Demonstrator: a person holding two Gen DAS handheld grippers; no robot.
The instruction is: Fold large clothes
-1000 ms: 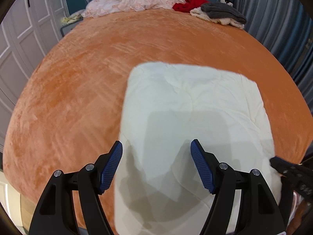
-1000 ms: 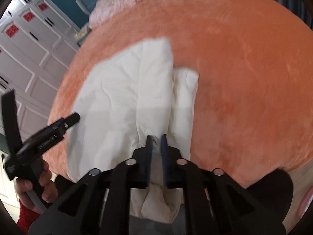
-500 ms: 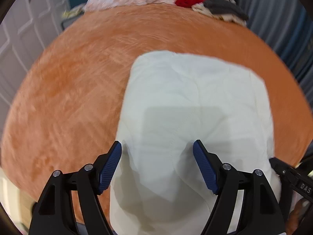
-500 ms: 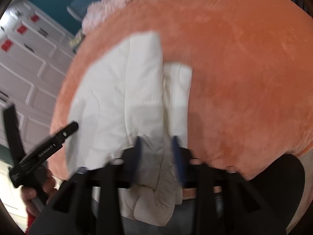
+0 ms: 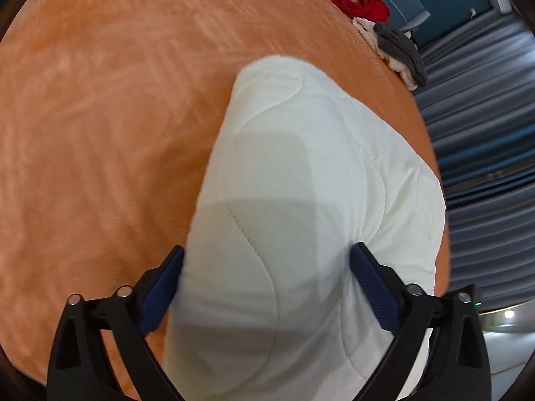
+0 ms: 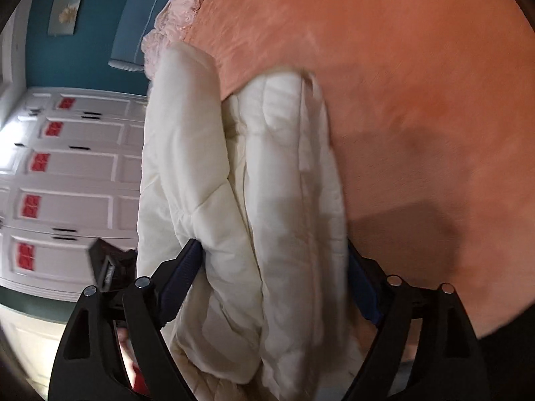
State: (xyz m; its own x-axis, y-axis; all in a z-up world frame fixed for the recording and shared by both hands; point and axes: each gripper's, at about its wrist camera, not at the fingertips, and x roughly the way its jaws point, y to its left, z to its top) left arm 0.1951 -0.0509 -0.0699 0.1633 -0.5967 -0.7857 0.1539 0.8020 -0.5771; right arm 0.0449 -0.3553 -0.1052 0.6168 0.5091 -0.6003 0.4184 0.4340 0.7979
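An orange plush bedspread point(image 5: 110, 127) is covering the whole bed and is filling most of both wrist views. On it, at the near edge of the bed, a white quilted garment point(image 5: 301, 200), thick and padded like a winter coat, is lying folded into a long bundle. Its near end is hanging a little over the near edge of the bed, and its far end is pointing toward the middle of the bed. In the right wrist view the garment point(image 6: 267, 200) is showing two thick folds side by side with a deep crease between them.

At the far edge of the bed a pale pink cover point(image 6: 174, 23) is lying crumpled. Near the far right corner a red cloth point(image 5: 361, 3) and a grey garment point(image 5: 401, 50) on top of a cream one are lying in a small pile, well apart from the white garment. Blue-grey curtains point(image 5: 485, 133) are hanging beside the right edge of the bed, and white wardrobe doors point(image 6: 67, 183) are standing beyond the left edge.

The left gripper point(image 5: 267, 269) is standing astride the near part of the white garment, and its jaws are opening; the blue pads point(image 5: 371, 280) are just beside the padded cloth on both sides, not squeezing it. The right gripper point(image 6: 274, 267) is also opening its jaws around the two folds, with the cloth bulging between the pads point(image 6: 180, 280) but no longer pinched.
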